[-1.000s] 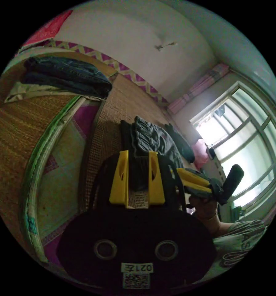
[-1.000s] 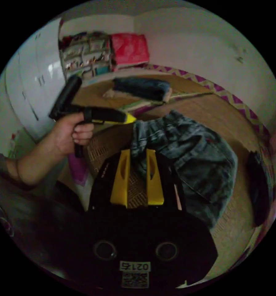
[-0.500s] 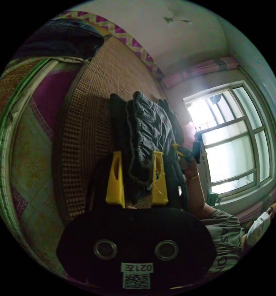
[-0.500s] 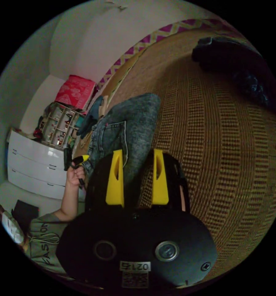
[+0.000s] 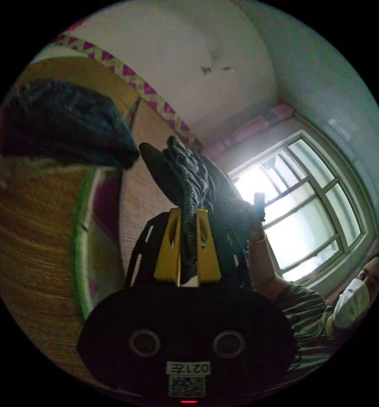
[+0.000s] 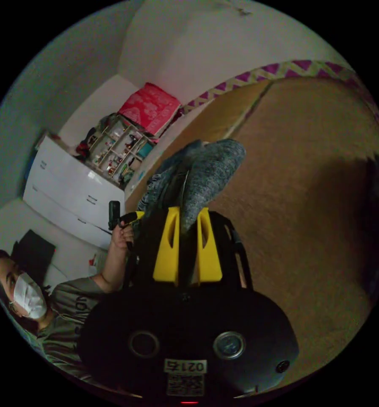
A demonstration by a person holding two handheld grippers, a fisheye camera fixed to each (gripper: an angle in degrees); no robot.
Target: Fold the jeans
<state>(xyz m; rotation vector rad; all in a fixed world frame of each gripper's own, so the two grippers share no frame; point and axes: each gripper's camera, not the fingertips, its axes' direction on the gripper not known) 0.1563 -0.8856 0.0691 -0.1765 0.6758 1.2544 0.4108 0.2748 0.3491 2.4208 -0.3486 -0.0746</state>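
The grey washed jeans [image 5: 189, 186] hang lifted off the woven mat, stretched between both grippers. In the left gripper view my left gripper [image 5: 188, 216] has its yellow jaws shut on the gathered waistband. In the right gripper view my right gripper [image 6: 188, 214] is shut on the other edge of the jeans [image 6: 206, 174], which bunch up beyond its jaws. The other gripper [image 6: 128, 218], held in a hand, grips the far end of the cloth in the right gripper view. A hand holding the other gripper [image 5: 259, 203] appears against the window in the left gripper view.
A woven straw mat [image 6: 308, 169] lies under the jeans. A folded stack of dark jeans [image 5: 62, 123] sits on the mat, blurred. A window [image 5: 299, 203] glares behind. White drawers [image 6: 66, 190] and a cluttered shelf [image 6: 117, 148] stand by the wall. A masked person [image 6: 37, 296] holds both grippers.
Both sets of jaws have closed from wide apart onto the jeans, and the jeans have been lifted off the mat. Both cameras have swung.
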